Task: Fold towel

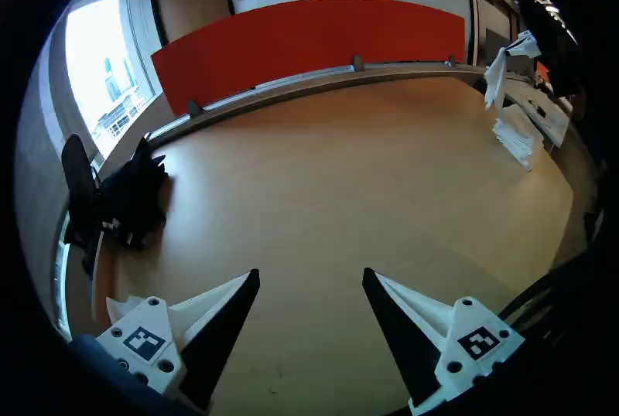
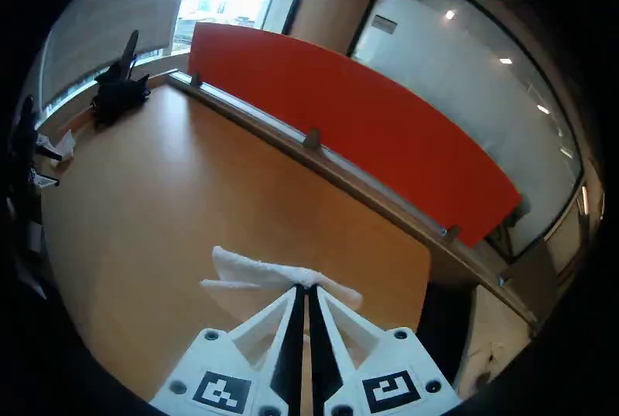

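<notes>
The smooth wooden surface [image 1: 348, 184] is a plain light orange-brown; the flat upright divider panel [image 1: 309, 37] is solid red-orange. The soft cloth towel [image 2: 263, 273] is plain white. The left tool [image 1: 309, 273] and right tool [image 2: 306, 288] are white plastic with black finger faces and black-and-white square markers. A lumpy heaped object [image 1: 135, 192] is black.

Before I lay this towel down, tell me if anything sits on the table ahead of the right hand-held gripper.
Nothing visible does. The right hand-held gripper is shut on the white towel, and the wooden table ahead is bare up to the orange divider; a black object sits far off by the window.
</notes>
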Demonstrator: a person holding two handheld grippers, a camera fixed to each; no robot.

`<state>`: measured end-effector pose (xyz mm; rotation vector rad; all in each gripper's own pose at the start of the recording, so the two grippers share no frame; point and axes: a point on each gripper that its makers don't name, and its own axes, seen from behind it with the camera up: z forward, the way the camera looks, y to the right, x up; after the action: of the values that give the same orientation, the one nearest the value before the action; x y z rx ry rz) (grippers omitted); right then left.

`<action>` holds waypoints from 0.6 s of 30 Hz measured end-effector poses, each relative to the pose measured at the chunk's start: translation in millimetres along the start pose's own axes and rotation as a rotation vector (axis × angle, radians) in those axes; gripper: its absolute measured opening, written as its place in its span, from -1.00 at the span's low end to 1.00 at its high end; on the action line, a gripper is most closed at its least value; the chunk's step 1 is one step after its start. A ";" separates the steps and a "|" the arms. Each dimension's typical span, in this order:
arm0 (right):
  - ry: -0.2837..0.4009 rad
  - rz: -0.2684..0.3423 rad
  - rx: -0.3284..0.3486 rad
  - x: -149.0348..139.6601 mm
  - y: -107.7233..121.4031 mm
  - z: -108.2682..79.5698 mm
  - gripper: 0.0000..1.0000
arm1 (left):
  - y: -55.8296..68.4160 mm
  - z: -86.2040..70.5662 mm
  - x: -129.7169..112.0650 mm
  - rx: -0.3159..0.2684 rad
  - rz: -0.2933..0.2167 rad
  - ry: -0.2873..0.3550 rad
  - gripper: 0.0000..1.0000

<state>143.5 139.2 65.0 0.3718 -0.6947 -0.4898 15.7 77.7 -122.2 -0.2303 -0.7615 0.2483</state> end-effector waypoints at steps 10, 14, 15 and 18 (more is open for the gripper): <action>-0.007 0.027 -0.041 -2.2 36.6 -4.8 -0.92 | 2.7 2.1 4.1 0.002 0.003 -0.001 0.98; -0.012 0.030 -0.049 -4.9 43.1 -5.9 -0.91 | 4.6 3.1 4.6 0.000 0.005 -0.003 0.98; -0.013 0.031 -0.051 -5.7 44.4 -6.2 -0.91 | 4.9 3.2 5.0 0.000 0.006 -0.003 0.98; -0.017 0.034 -0.053 -8.4 47.1 -7.1 -0.91 | 5.3 3.1 6.8 0.000 0.009 -0.002 0.99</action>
<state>156.9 183.7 78.2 0.3055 -0.7022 -0.4790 17.5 85.2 -117.2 -0.2331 -0.7623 0.2570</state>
